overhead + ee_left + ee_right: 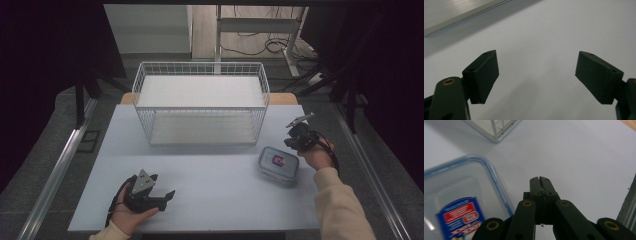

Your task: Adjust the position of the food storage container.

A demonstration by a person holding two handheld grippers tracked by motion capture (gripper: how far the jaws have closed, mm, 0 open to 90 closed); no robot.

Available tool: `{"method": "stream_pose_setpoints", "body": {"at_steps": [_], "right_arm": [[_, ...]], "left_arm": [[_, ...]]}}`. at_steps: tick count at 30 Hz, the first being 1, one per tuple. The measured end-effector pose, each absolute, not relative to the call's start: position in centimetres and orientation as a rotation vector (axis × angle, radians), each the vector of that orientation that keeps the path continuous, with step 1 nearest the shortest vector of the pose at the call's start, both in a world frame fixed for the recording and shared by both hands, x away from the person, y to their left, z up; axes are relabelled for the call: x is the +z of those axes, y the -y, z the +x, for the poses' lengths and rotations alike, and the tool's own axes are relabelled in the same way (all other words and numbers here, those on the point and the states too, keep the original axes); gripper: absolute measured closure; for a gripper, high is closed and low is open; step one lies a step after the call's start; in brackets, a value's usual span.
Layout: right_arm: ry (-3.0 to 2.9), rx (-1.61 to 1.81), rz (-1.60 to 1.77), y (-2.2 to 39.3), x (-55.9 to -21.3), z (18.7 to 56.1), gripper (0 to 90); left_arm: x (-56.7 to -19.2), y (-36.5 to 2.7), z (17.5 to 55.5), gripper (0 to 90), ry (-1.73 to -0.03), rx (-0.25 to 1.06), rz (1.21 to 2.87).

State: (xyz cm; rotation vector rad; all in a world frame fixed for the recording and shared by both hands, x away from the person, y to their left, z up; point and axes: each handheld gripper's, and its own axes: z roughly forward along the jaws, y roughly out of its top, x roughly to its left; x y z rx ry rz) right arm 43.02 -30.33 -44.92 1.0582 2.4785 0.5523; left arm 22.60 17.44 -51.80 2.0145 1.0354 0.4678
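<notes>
The clear container (279, 164) is lying on the table (210, 195) just to the left of the right tool (300, 136), whose jaws are pressing together on nothing. The left tool (167, 196) is sitting well apart with jaws spread wide, so the right hand is nearer. The container is looking blue-rimmed (red-and-blue label on its lid), lid on, near the wire basket (200, 75).

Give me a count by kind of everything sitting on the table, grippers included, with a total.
Wire baskets: 1
Clear lidded containers with blue trim: 1
Grippers: 2, the left gripper open, the right gripper shut on nothing
Total: 4
</notes>
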Motion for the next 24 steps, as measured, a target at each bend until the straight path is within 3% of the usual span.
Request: {"method": "stream_pose_setpoints", "body": {"at_steps": [24], "right_arm": [[-2.618,0.491,0.773,27.7,-46.3,43.1,89.9]], "left_arm": [[-52.0,-17.5,22.8,18.4,-1.042,0.457,2.029]]}}
